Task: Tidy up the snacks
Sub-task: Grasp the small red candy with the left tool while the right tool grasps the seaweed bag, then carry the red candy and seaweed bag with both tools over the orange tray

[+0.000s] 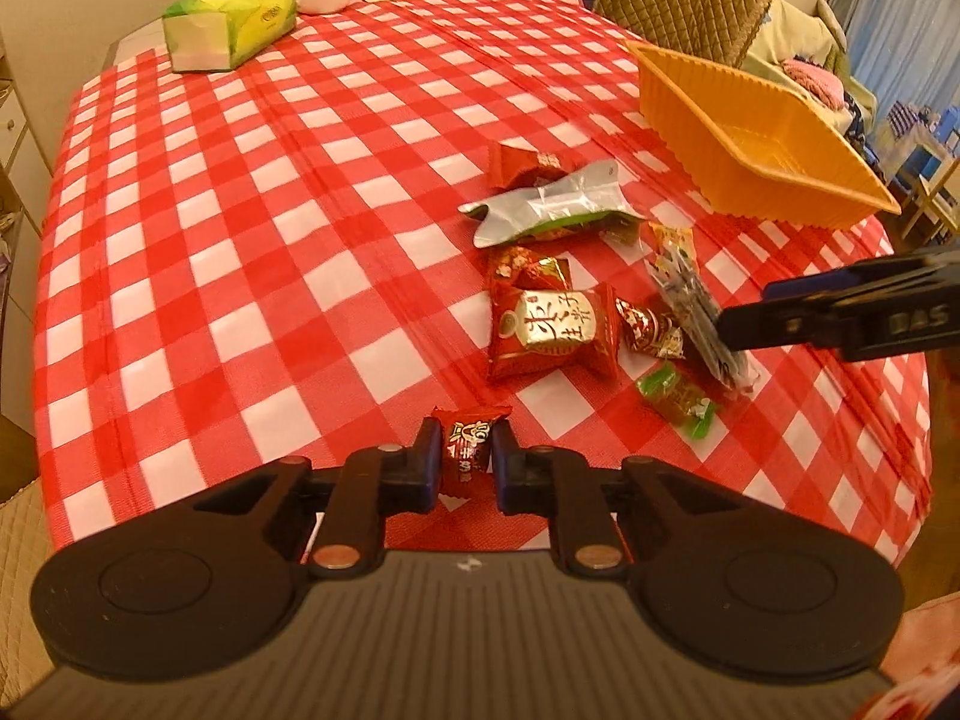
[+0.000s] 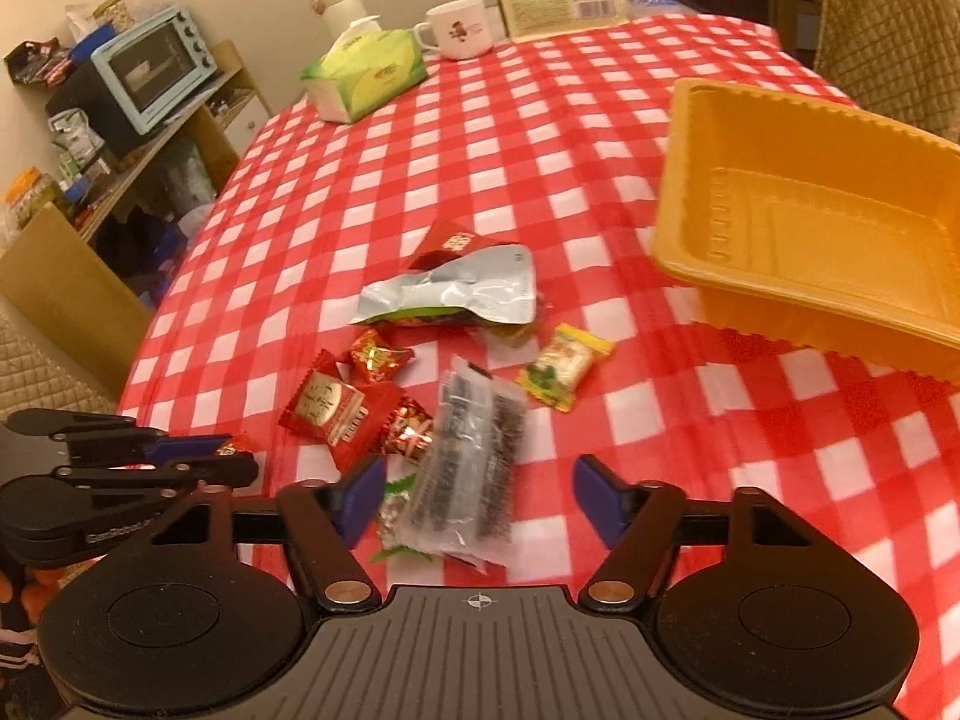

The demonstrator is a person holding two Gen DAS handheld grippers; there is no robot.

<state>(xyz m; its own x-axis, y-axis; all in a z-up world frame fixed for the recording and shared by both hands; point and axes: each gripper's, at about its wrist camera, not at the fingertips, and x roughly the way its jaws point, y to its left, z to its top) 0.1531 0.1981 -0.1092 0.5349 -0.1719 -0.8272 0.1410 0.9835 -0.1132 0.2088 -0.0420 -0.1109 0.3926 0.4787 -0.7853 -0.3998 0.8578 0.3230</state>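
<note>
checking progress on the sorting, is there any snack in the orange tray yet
No, the orange tray shows only its bare ribbed floor, and the wrapped snacks, such as the clear packet, lie outside it on the checked tablecloth.

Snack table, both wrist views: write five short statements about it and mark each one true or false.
1. The left gripper is shut on a small red candy. True.
2. The orange tray already holds several snacks. False: no snacks show inside it.
3. The right gripper has a clear packet between its open jaws. True.
4. The white mug lies tipped over. False: it stands upright beside the tissue box.
5. The silver pouch sits inside the tray. False: it lies on the checkered tablecloth.
</note>
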